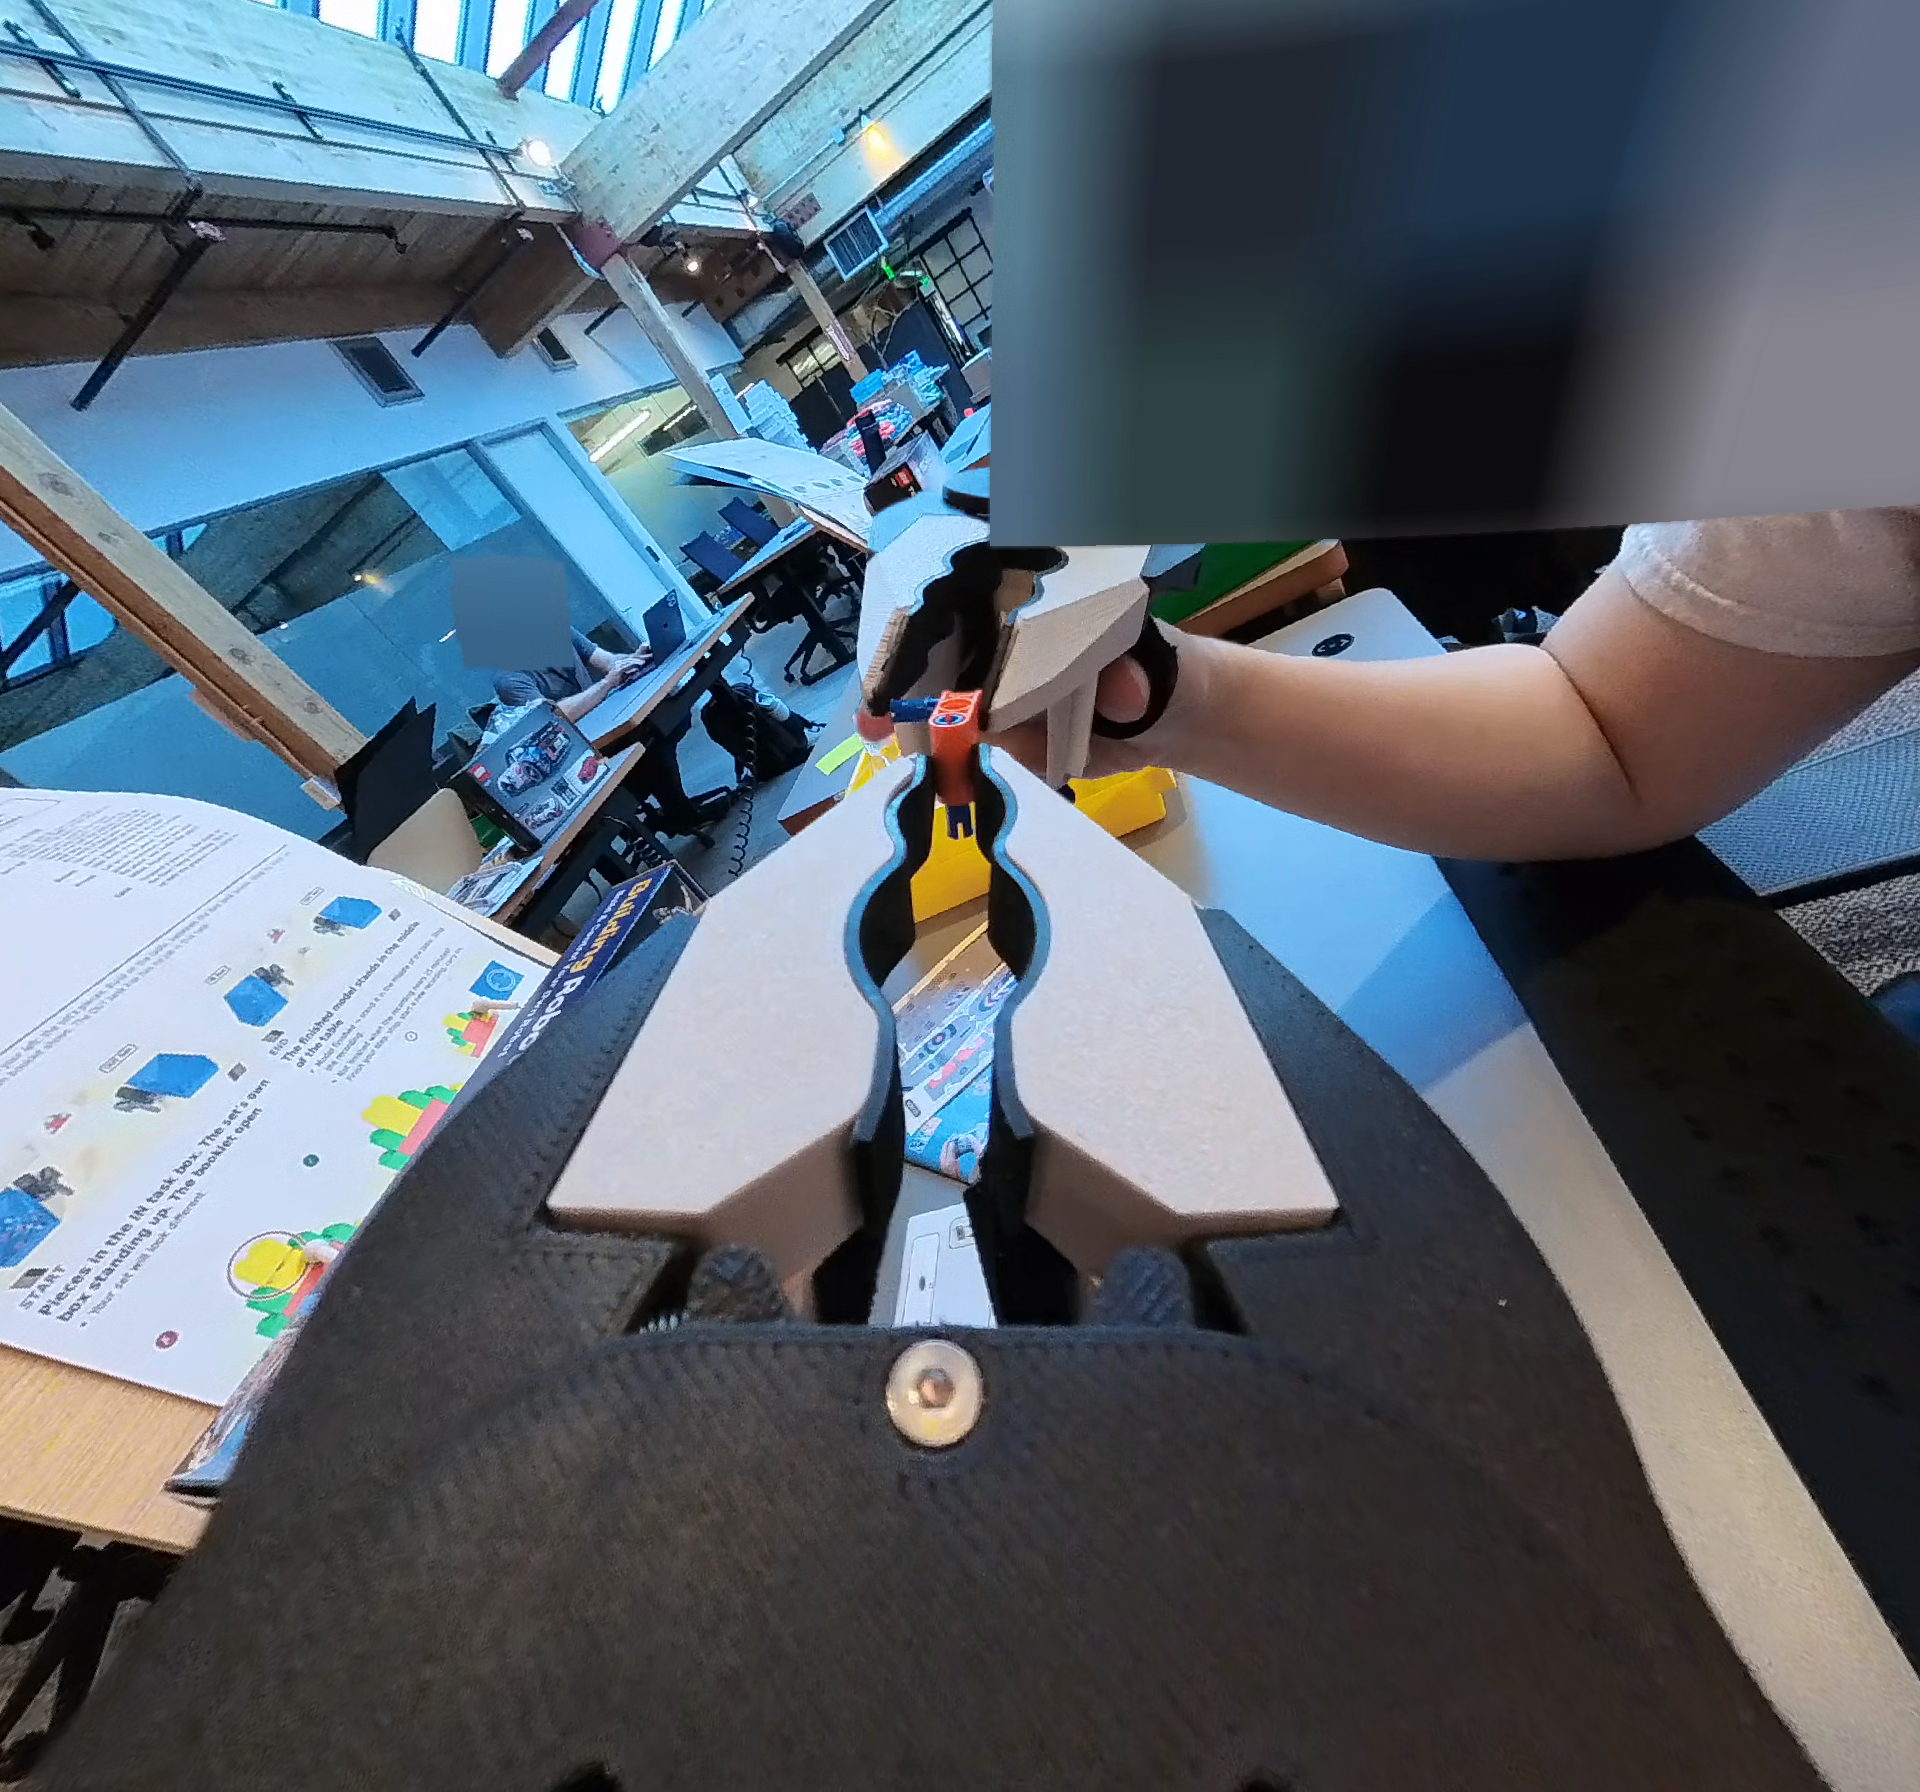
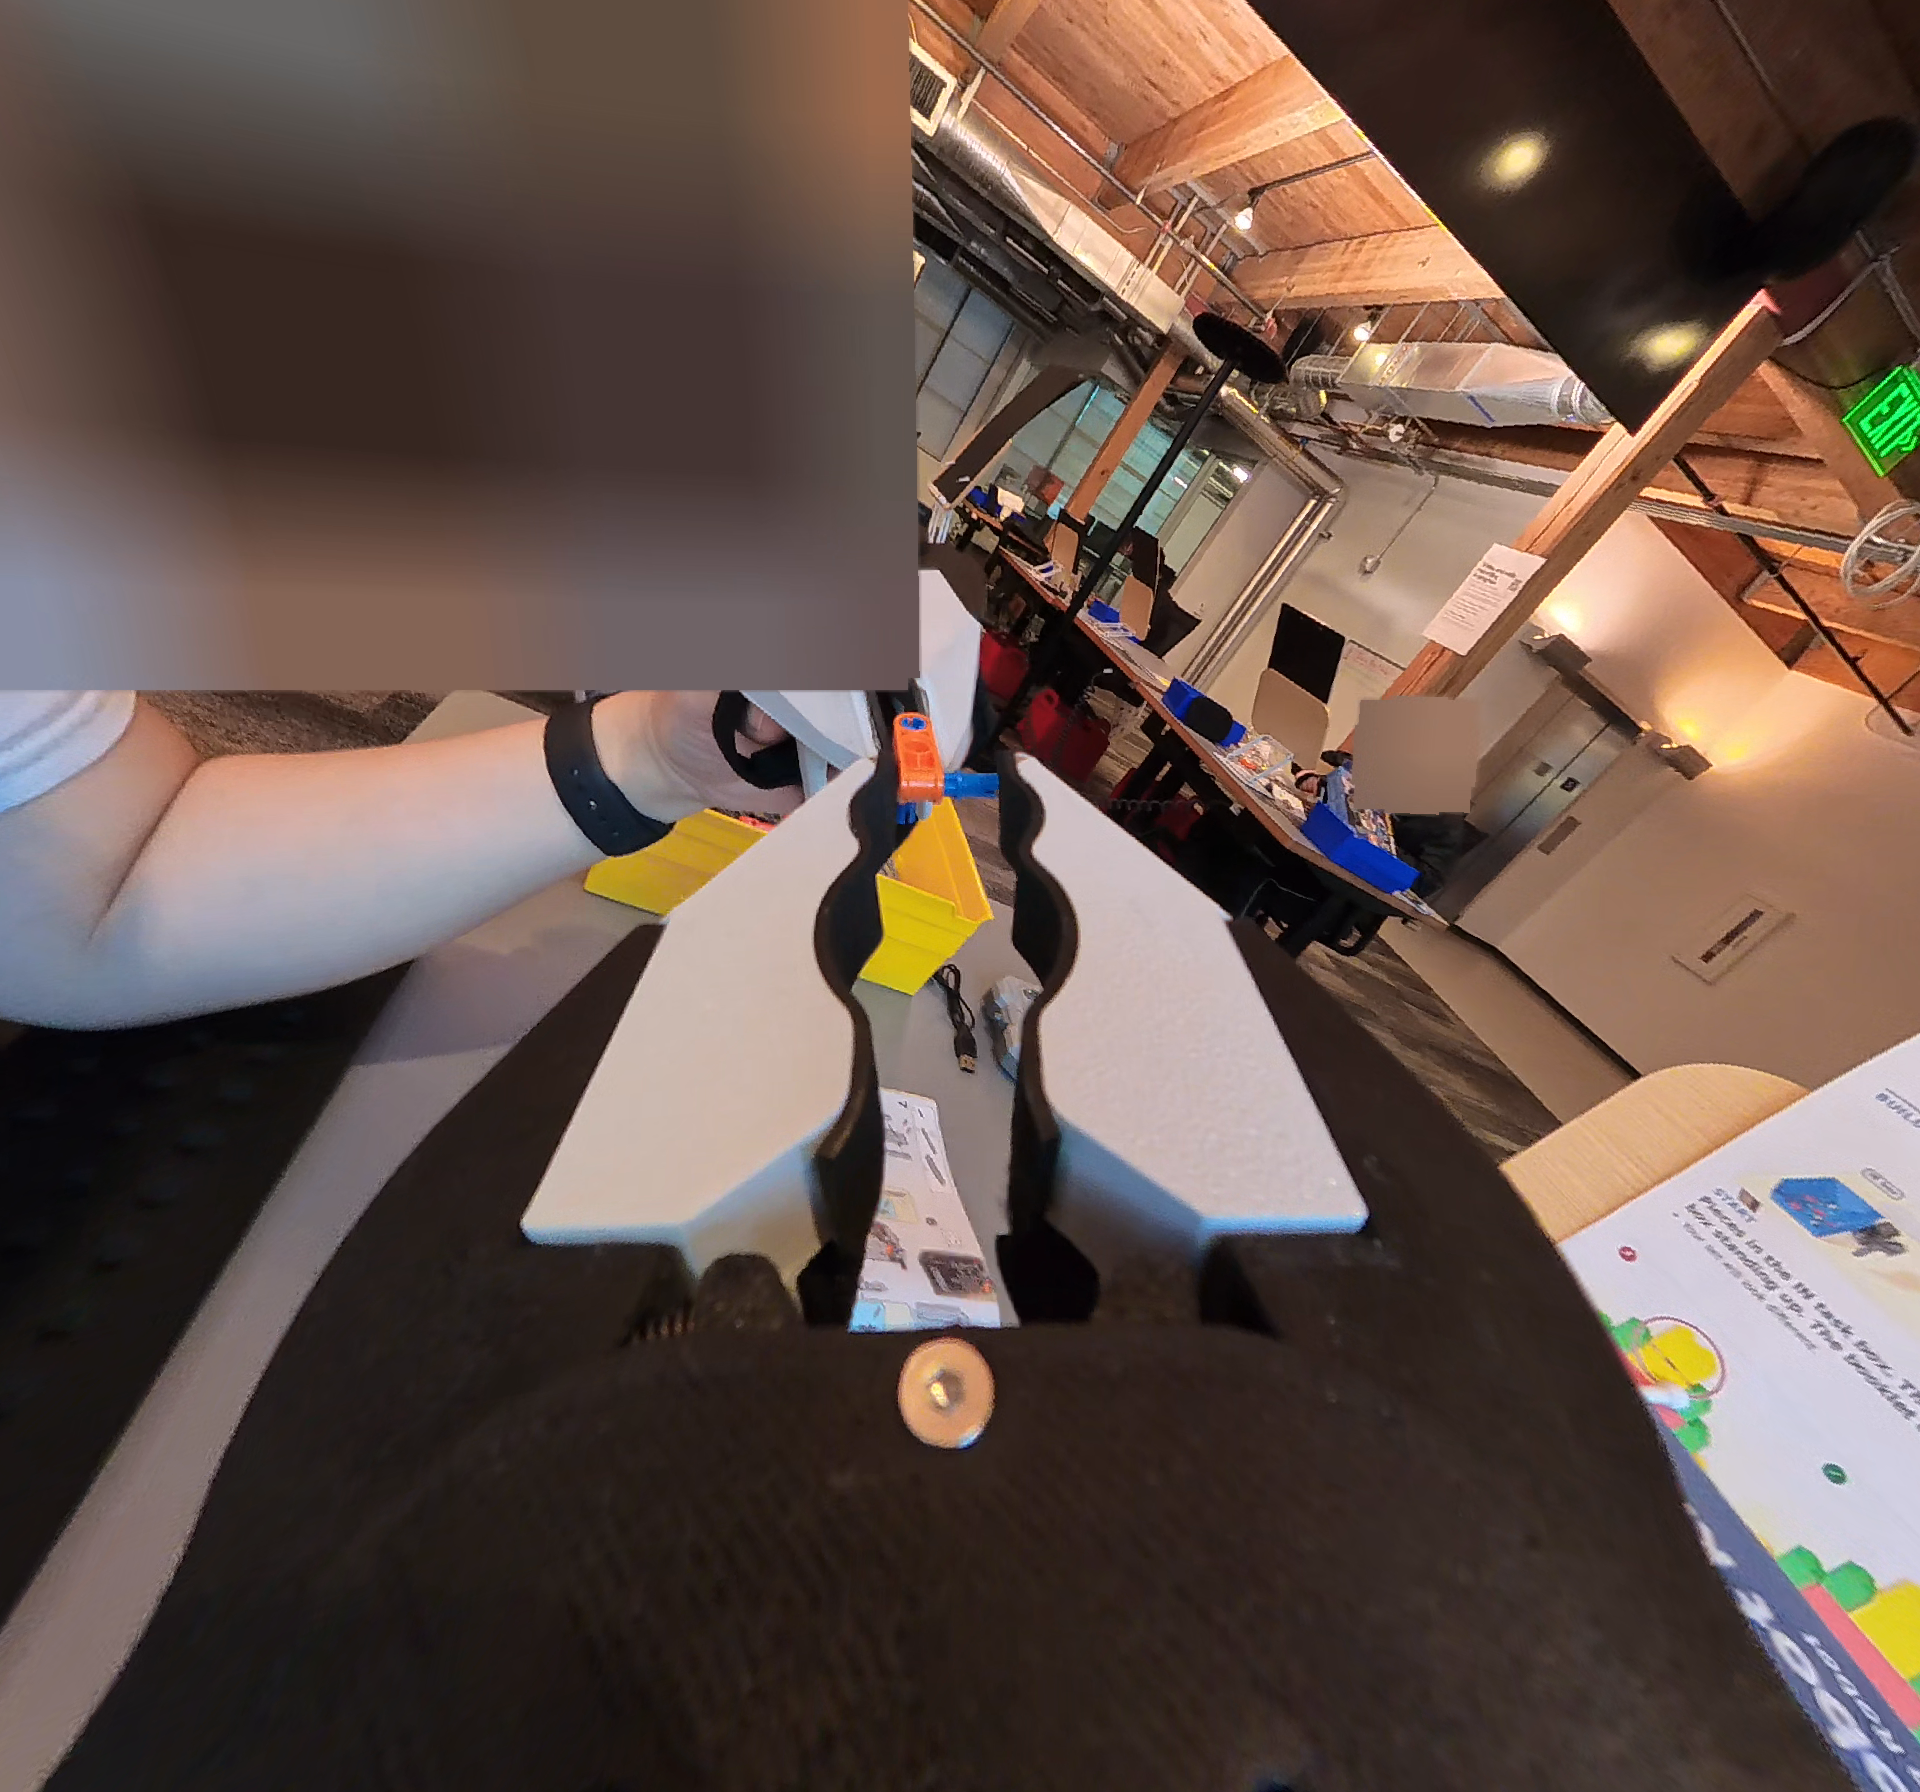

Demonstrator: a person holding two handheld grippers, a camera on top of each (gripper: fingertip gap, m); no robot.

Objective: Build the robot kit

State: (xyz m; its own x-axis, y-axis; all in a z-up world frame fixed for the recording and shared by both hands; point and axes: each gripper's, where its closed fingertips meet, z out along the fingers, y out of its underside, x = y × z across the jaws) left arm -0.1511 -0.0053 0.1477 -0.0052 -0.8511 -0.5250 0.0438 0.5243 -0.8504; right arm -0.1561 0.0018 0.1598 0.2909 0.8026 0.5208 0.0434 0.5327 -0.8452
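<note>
Both grippers are held above a grey table (image 1: pixel 1309 911) and face each other tip to tip. My left gripper (image 1: pixel 953 771) is shut on a small orange connector piece (image 1: pixel 954 740), which stands up out of its tips. A short blue pin (image 1: pixel 961 817) hangs below the piece between the fingers. My right gripper (image 2: pixel 935 781) is closed across the top of the orange piece (image 2: pixel 916 755) and a second blue pin (image 2: pixel 971 784) that sticks out sideways from it. The right gripper also shows in the left wrist view (image 1: pixel 935 703).
A yellow bin (image 2: pixel 925 921) stands on the table below the tips, with another (image 2: pixel 675 859) beside it. A building booklet (image 2: pixel 920 1212) and a black cable (image 2: pixel 961 1025) lie underneath. A printed instruction sheet (image 1: pixel 208 1067) stands at the side. A person's forearm (image 1: pixel 1558 734) reaches in.
</note>
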